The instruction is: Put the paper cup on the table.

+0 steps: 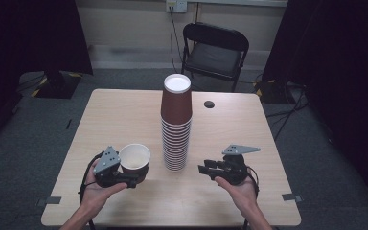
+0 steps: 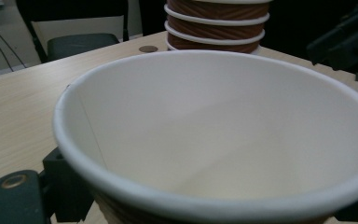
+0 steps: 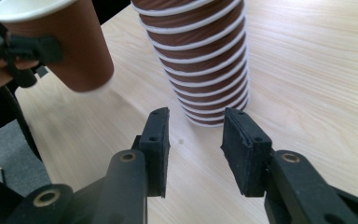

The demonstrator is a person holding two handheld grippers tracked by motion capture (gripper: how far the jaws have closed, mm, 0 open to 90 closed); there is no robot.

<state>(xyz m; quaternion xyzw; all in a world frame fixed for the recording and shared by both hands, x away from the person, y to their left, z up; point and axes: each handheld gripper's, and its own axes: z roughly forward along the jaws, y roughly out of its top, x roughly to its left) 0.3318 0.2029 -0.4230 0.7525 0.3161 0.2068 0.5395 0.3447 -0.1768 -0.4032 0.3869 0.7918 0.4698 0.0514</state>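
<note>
A tall stack of brown ribbed paper cups (image 1: 176, 124) stands upside down at the middle of the wooden table (image 1: 124, 115). My left gripper (image 1: 136, 173) is shut on a single brown cup (image 1: 134, 160), held mouth up just left of the stack. That cup's white inside (image 2: 223, 140) looms close in the left gripper view, with the stack (image 2: 214, 28) behind it. In the right gripper view the held cup (image 3: 70, 46) leans slightly and looks a little off the table. My right gripper (image 3: 196, 135) is open and empty, its jaws pointing at the foot of the stack (image 3: 200, 60).
A black folding chair (image 1: 214, 50) stands beyond the far table edge. A small dark round disc (image 1: 209, 104) lies on the table behind the stack to the right. Tape marks (image 1: 52, 200) sit at the near corners. Dark curtains hang on both sides.
</note>
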